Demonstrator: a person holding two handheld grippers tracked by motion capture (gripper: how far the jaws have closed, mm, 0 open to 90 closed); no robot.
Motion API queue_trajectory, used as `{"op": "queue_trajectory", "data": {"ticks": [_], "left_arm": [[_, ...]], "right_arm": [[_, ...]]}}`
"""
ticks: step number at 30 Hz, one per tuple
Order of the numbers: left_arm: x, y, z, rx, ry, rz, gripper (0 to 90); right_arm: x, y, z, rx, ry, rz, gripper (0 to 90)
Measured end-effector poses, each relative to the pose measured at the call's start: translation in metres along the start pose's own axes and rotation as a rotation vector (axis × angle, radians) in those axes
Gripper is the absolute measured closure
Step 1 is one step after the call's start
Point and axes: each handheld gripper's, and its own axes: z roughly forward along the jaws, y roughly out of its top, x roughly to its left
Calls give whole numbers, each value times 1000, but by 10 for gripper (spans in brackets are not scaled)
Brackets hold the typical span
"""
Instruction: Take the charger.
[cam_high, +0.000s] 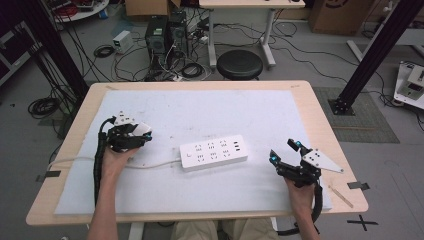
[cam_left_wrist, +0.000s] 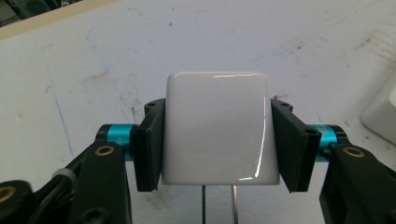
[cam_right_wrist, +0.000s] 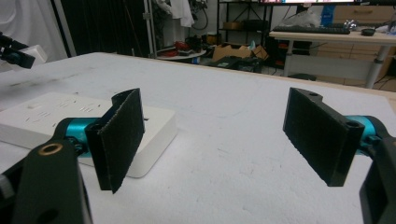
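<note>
While the white adapter is held clear, the power strip (cam_high: 214, 153) lies flat mid-table (cam_high: 70, 130).
Left of the strip, the left hand-held gripper (cam_left_wrist: 217, 140) clamps the white adapter (cam_left_wrist: 217, 128), prongs exposed for insertion; right of the strip, the right hand-held gripper (cam_right_wrist: 224, 135) waits with jaws spread, empty.

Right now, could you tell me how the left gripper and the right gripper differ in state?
The left gripper is shut on a glossy white plug adapter with prongs toward the camera; the right gripper is open with nothing between its pads. The left is held left of the white power strip, the right at its right end. Both have black pads.
</note>
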Motion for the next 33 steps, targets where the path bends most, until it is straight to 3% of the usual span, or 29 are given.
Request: {"op": "queue_trajectory", "data": {"ticks": [5,6,13,25,33], "left_arm": [[-8,-2,-3,-35,-3,1,424],[-16,-2,-6,-57,-8,9,424],[-36,2,-14,-113,-25,24,424],[-58,4,-21,-143,-41,50,424],[-83,10,-31,-206,-74,120,424]], "right_arm": [[0,0,0,0,1,0,212],[0,0,0,-1,2,3,212],[0,0,0,3,1,20,212],[0,0,1,7,9,21,212],[0,0,1,5,18,16,212]]}}
